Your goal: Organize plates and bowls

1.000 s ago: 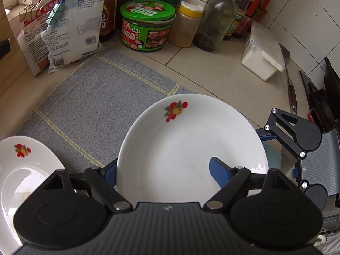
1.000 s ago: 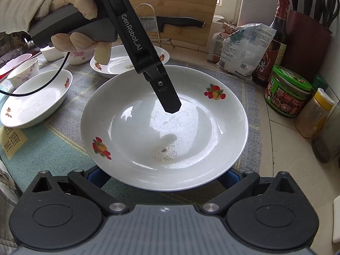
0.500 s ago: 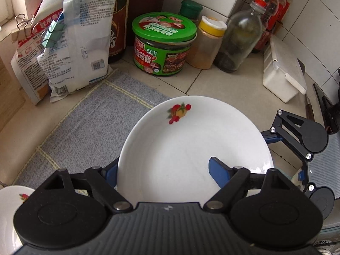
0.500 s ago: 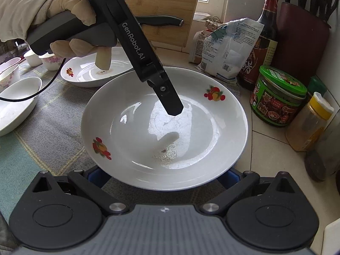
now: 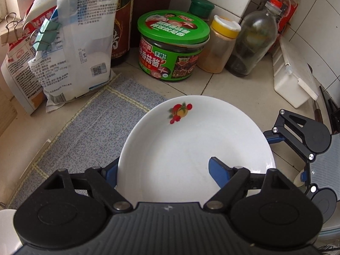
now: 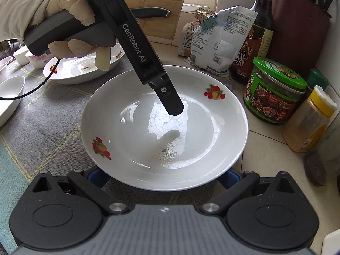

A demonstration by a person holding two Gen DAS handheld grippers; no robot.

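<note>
A white deep plate (image 5: 191, 148) (image 6: 131, 140) with fruit motifs hangs just above the grey mat's corner (image 5: 85, 131). My left gripper (image 5: 161, 167) straddles the plate's rim. One blue finger (image 5: 109, 173) passes under the rim and the other (image 5: 218, 170) lies over the inside, and the plate travels with them. In the right wrist view that upper finger (image 6: 170, 99) slants down over the plate's middle. My right gripper (image 6: 163, 170) reaches under the near rim with its fingers spread wide and the tips hidden by the plate.
Close beyond the plate stand a green-lidded jar (image 5: 172, 48), a yellow-capped spice jar (image 5: 221, 46), a glass bottle (image 5: 252, 42), a dark sauce bottle (image 6: 252, 42), clipped bags (image 5: 70, 48) and a white box (image 5: 291, 80). Another plate (image 6: 80, 72) and small bowls sit behind the gloved hand (image 6: 70, 21).
Both grippers and the plate have travelled together toward the jars and bags in the corner, slightly downward. The second plate has slid almost out of the left wrist view. Neither grip has changed.
</note>
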